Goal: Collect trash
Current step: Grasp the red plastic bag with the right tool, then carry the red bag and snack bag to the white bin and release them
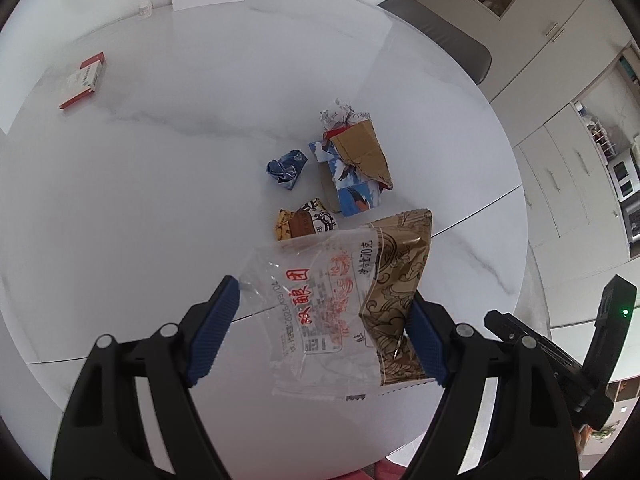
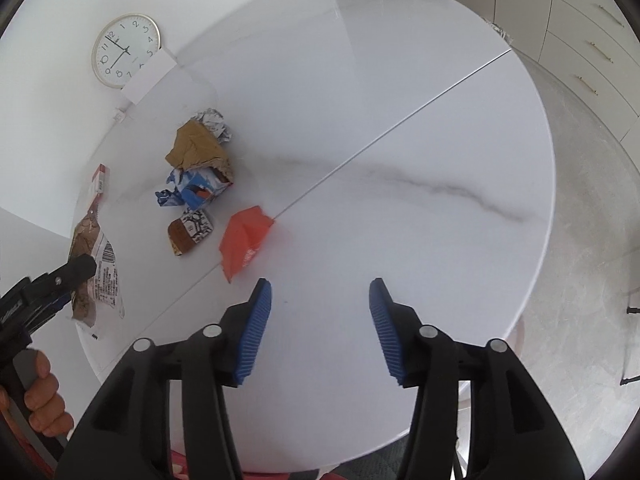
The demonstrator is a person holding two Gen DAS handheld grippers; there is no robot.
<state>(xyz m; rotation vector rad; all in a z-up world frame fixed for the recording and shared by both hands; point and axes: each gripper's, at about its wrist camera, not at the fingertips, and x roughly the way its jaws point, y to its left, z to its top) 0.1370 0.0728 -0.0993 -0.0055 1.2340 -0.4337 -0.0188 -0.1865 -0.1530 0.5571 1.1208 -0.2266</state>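
From my left wrist camera, the left gripper (image 1: 324, 332) has its jaws spread wide, and the clear-and-gold snack wrapper (image 1: 344, 304) fills the gap between them; its gold edge sits against the right-hand pad, but I cannot tell whether it is pinched or simply lying on the table (image 1: 140, 200) under the jaws. Its long axis runs away from me, in line with the fingers. Beyond it lies the rest of the litter: a brown-and-black packet (image 1: 306, 224), a crumpled blue wrapper (image 1: 287, 168), a blue carton (image 1: 352, 184) under a torn piece of cardboard (image 1: 362, 152). From my right wrist camera, the right gripper (image 2: 320, 328) hangs released and empty over bare table. The orange wrapper (image 2: 245, 236) lies just ahead and to the left of its jaws, long axis slanting toward them. I judge the right hand nearer to that piece, needing a short leftward reach.
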